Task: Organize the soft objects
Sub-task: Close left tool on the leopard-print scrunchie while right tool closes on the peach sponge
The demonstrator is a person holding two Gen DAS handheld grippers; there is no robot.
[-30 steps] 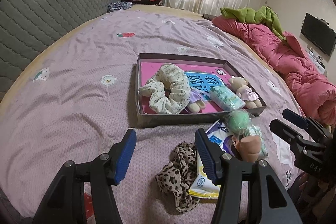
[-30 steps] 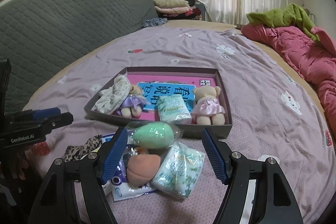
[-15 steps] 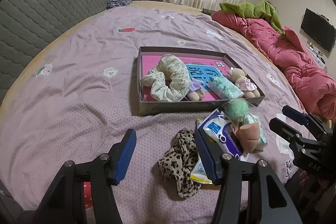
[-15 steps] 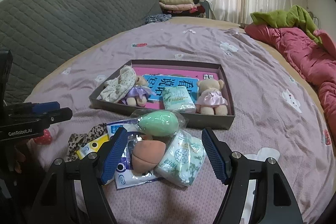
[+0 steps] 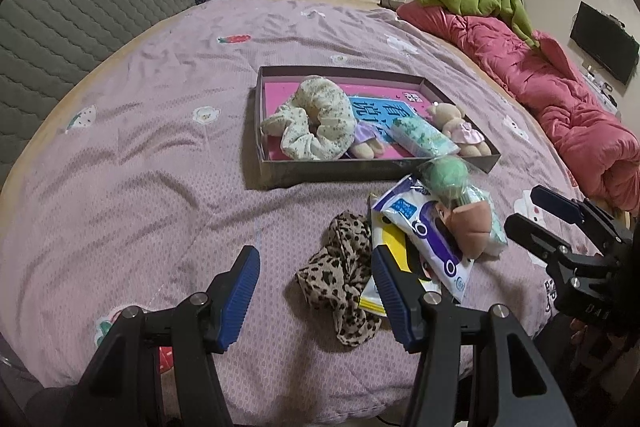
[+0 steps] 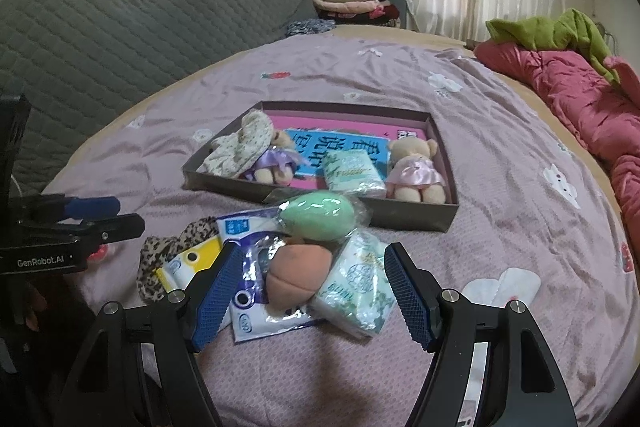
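- at the centre of both views, the shallow grey cardboard tray with pink lining (image 5: pixel 372 169) sits on the lilac bedspread (image 5: pixel 152 163); since a second ago we have pulled back, so the pile looks smaller and nothing has been picked up.
- that leaves the loose items unsorted: one leopard-print fabric scrunchie (image 5: pixel 340 267), one green egg-shaped sponge in clear wrap (image 6: pixel 318 217), one peach sponge (image 6: pixel 298 275), one mint tissue pack (image 6: pixel 356 291), at lower centre.
- in the tray we count one cream floral scrunchie (image 5: pixel 316 123), two small plush bears (image 6: pixel 412 169), one tissue pack.
- our left gripper (image 5: pixel 314 291) and right gripper (image 6: pixel 310 295) both stand wide apart, empty.
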